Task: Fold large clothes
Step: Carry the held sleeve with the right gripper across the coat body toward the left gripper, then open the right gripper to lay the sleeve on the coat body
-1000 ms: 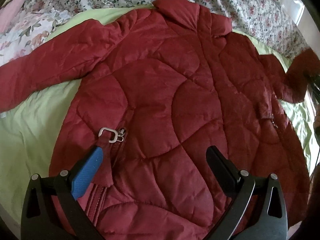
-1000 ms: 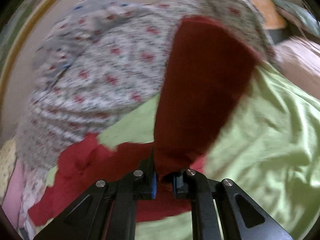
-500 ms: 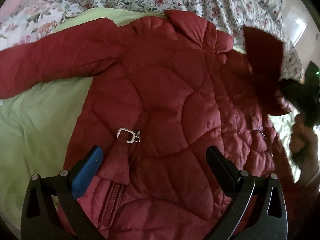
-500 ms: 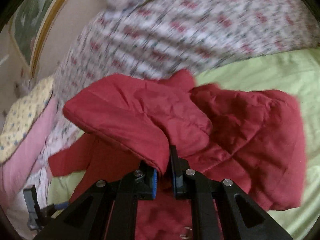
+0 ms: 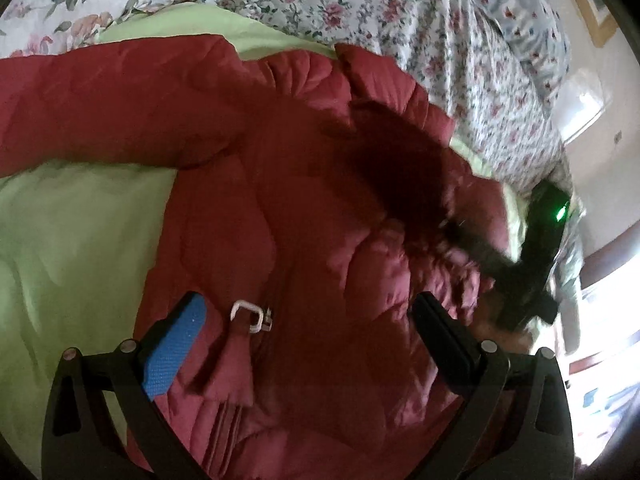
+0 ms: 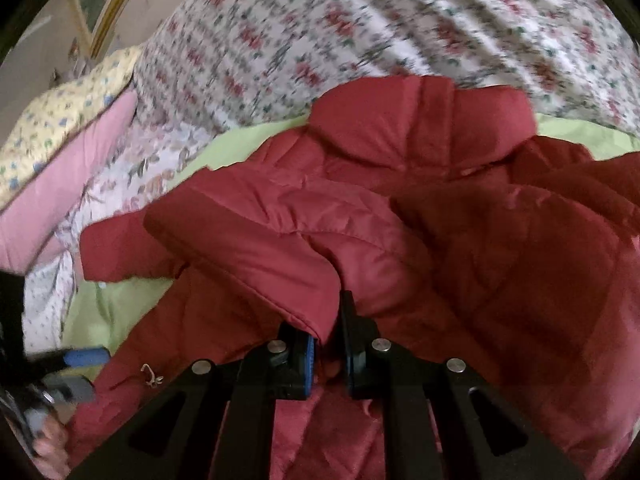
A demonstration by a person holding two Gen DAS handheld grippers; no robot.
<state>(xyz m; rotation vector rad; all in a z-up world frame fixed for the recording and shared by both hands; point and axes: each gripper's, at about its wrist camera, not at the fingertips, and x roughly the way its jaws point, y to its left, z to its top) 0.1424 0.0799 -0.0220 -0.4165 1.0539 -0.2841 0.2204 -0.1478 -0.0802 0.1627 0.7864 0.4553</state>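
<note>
A red quilted jacket (image 5: 304, 216) lies front up on a light green sheet (image 5: 72, 240), collar at the far side. My left gripper (image 5: 308, 320) is open and empty, just above the jacket's lower front by the metal zip pull (image 5: 250, 314). My right gripper (image 6: 328, 354) is shut on the cuff of the jacket's right sleeve (image 6: 256, 248) and holds it folded over the jacket's chest. The right gripper also shows blurred in the left wrist view (image 5: 524, 280). The other sleeve (image 5: 100, 108) lies stretched out to the left.
A floral bedspread (image 5: 400, 20) covers the far side of the bed. Pink and yellow pillows (image 6: 68, 152) lie at the far left in the right wrist view. A bright window (image 5: 608, 320) is beyond the bed's right edge.
My right gripper has carried the sleeve from out at the side over onto the jacket's chest. My left gripper has drifted right and a little closer to the jacket.
</note>
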